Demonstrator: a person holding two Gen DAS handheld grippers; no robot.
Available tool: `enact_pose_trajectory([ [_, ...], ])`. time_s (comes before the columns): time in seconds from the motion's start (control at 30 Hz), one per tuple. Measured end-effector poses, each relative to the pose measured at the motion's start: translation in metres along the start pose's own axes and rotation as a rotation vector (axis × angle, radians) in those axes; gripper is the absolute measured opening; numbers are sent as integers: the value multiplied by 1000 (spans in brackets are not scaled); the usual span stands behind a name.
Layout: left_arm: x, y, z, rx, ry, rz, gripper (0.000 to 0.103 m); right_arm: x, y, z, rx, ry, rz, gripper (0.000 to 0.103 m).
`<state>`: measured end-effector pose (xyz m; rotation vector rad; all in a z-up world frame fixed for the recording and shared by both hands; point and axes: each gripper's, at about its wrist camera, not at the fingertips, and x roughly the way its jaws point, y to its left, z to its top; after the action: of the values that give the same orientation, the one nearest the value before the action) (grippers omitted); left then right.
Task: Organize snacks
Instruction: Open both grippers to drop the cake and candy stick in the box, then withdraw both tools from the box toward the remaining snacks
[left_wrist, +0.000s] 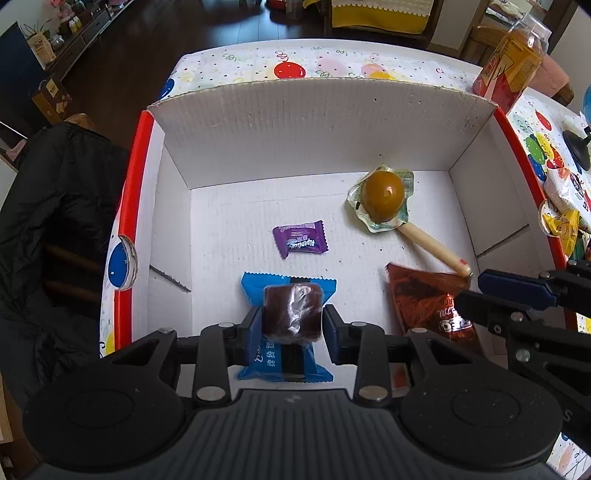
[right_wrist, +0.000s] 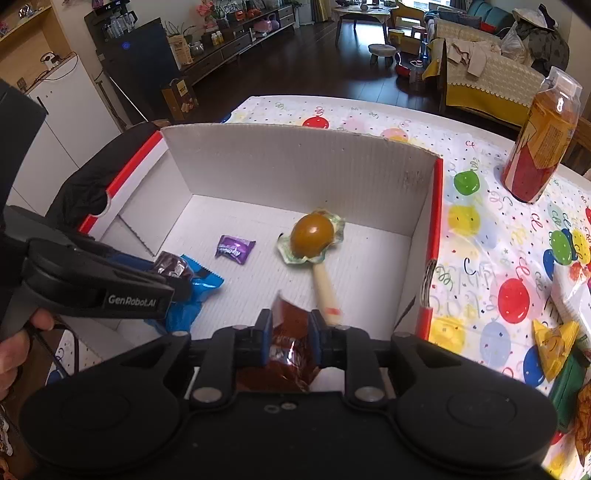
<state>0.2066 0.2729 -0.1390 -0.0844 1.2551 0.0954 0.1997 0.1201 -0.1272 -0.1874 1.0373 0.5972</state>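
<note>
A: Snacks sit where?
B: Inside the white box (left_wrist: 303, 125) on the bench (right_wrist: 480, 229). Left tool (left_wrist: 291, 317) is clamped on the blue-wrapped cake (left_wrist: 288, 295), right tool (right_wrist: 290, 328) on the brown packet (right_wrist: 286, 354).
A: Why so low?
B: Probably to set both down gently beside the lollipop (left_wrist: 384, 195) and purple candy (left_wrist: 300, 242).

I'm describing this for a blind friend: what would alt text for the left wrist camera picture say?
The left gripper is shut on a blue-wrapped brown snack over an open white cardboard box. In the box lie a purple candy, a large wrapped lollipop and a reddish-brown packet, which the right gripper reaches from the right.
</note>
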Motion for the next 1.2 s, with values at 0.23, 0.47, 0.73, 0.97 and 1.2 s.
enact_pose_trajectory([
  [0.23, -16, 4, -5, -15, -42, -4, 53, -16, 0, -4, 7, -25, 10, 32],
  [0.47, -45, 3, -13, -16, -108, -9, 54, -47, 3, -7, 12, -95, 13, 63],
  [0.73, -76, -5, -24, -11, -178, -12, 54, -81, 6, -14, 16, -162, 19, 76],
  [0.97, -100, -19, -32, 6, -230, -31, 63, -108, 1, -21, 46, -191, -4, 85],
  [1.2, -117, -48, -36, 36, -266, -63, 68, -134, -23, -36, 90, -209, -30, 93],
])
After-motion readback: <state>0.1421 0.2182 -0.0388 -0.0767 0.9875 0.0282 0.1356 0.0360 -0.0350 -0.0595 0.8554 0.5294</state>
